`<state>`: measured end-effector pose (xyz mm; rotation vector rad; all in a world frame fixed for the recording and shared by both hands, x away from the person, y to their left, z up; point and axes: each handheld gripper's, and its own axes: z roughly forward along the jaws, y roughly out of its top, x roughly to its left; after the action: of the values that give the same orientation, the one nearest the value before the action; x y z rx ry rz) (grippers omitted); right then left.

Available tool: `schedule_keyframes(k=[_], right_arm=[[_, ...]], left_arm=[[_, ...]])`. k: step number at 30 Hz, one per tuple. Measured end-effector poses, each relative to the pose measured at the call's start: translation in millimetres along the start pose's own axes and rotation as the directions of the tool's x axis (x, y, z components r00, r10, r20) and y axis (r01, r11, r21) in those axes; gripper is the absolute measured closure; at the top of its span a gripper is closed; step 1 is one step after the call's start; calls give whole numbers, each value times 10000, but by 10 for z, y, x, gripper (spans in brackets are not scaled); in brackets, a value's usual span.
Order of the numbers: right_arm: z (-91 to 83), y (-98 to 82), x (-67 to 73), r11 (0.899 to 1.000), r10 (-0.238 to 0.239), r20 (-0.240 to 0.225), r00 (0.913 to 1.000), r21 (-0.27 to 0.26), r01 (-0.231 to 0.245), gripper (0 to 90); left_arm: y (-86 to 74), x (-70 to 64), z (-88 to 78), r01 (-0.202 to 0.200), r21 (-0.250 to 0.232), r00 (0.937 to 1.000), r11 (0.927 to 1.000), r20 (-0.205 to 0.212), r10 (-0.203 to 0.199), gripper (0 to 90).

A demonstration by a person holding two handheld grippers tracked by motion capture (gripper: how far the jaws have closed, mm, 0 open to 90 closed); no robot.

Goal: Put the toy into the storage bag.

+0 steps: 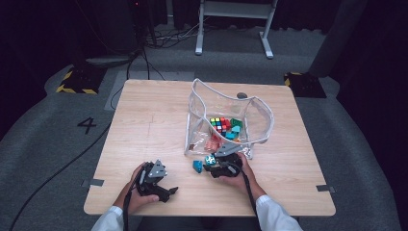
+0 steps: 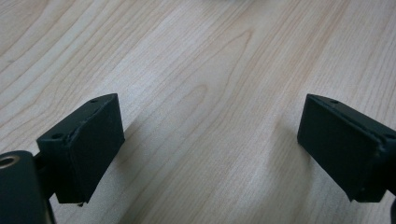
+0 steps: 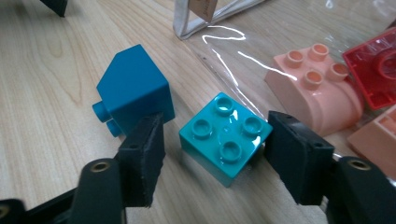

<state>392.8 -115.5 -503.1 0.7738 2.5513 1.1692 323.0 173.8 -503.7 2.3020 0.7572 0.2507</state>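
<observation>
Near the desk's front edge (image 1: 211, 204), my right gripper (image 3: 212, 149) stands open around the turquoise brick (image 3: 225, 137): light, stiff, slick; I'd pinch its flat sides.

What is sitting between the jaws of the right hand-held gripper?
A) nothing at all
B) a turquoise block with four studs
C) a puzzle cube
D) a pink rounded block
B: in the right gripper view, the turquoise block with four studs on top sits on the table between the two black jaws of the right hand-held gripper.
</observation>
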Motion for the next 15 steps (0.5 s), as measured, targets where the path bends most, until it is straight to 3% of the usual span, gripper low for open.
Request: schedule_keyframes(k=[2,15], right_arm=[[-12,-7,8,10000,-46,-79,10000,-33,46,472],[-200,-173,-31,9969,-782,-573,9953,-133,775,476]], left_arm=[[0,0,0,-1,2,10000,10000,-1,1,73],[-2,-5,-3,39,16,10000,10000,-27,-39,74]])
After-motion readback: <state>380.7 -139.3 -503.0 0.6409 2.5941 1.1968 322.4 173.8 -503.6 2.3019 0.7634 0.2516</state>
